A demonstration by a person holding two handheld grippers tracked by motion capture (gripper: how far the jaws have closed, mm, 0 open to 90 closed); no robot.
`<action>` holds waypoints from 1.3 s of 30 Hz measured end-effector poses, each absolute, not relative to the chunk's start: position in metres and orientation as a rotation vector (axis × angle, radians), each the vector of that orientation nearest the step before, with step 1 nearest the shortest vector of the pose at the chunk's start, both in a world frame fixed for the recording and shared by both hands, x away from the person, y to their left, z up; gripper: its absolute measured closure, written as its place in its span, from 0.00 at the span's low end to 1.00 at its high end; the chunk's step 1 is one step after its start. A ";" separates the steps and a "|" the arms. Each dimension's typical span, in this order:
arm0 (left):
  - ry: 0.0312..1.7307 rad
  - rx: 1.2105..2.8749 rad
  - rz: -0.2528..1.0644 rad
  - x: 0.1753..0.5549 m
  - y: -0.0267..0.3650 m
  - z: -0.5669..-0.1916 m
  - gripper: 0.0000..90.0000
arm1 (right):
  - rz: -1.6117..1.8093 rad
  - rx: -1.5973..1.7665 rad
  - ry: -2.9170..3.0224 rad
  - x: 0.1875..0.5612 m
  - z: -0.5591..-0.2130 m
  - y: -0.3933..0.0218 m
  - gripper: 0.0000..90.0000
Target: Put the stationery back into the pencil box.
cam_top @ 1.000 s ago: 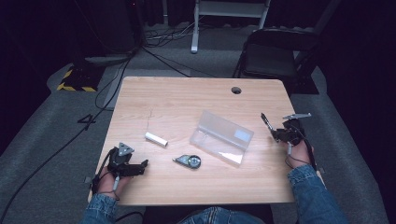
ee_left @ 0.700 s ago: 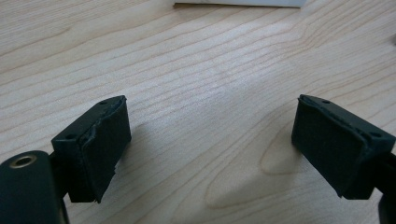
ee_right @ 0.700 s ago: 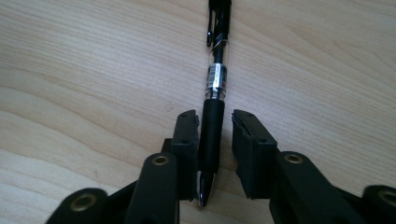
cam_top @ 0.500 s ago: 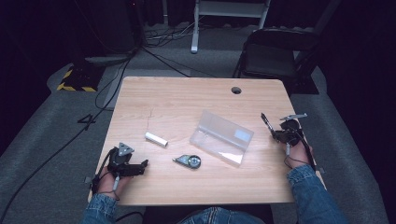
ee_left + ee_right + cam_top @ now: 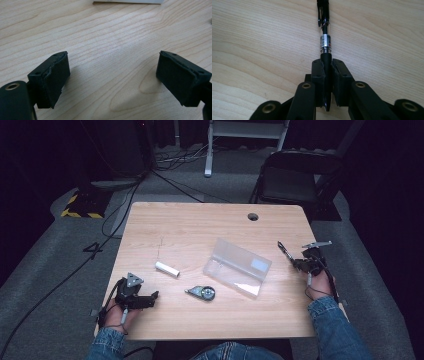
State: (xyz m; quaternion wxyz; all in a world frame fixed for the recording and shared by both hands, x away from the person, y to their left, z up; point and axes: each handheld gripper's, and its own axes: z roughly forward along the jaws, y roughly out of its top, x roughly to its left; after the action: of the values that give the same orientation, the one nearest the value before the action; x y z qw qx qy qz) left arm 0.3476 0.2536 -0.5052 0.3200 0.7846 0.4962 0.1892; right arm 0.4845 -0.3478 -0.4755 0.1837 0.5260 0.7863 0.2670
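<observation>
The right claw (image 5: pixel 327 75) has its two black jaws pinched on the dark grip end of a pen (image 5: pixel 325 32); they have just been closing, and the pen now sits squeezed between the pads. The pen sticks straight out ahead of the jaws, clip end farthest away, low over the wood. Held by its end like that, most of its length stays free, which I'd guess is meant to let it be slid or dropped lengthwise into something narrow.

From above, the right claw (image 5: pixel 300 261) is near the right edge of the desk (image 5: pixel 200 225), with the pen (image 5: pixel 285 251) slanting up and inward toward the clear plastic case (image 5: pixel 238 266) that lies open just beside it, a little right of the desk's middle. That looks the likely home for the pen.

Farther left, a small round tape dispenser (image 5: pixel 202 292) lies toward the front edge, and a short white tube (image 5: pixel 167 269) lies left of it, both apart from the case.

The left claw (image 5: pixel 140 299) rests by the front left corner, its jaws wide and empty over bare wood, seemingly waiting its turn.
</observation>
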 end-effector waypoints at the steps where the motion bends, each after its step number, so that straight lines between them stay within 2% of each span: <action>1: 1.304 2.063 0.497 0.348 0.254 -0.505 0.13 | 0.757 1.482 2.213 0.484 -0.474 -0.348 0.90; 23: 1.304 2.062 0.497 0.348 0.254 -0.505 0.13 | 0.991 1.361 2.170 0.462 -0.429 -0.342 0.90; 39: 1.304 2.063 0.498 0.348 0.254 -0.505 0.13 | 1.119 1.158 2.239 0.438 -0.394 -0.303 0.90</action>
State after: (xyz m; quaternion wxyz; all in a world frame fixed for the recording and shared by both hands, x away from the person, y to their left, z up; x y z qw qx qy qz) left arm 0.3477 0.2536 -0.5052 0.3199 0.7847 0.4960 0.1893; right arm 0.4380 -0.3031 -0.3936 0.1908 0.4121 0.7969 0.3984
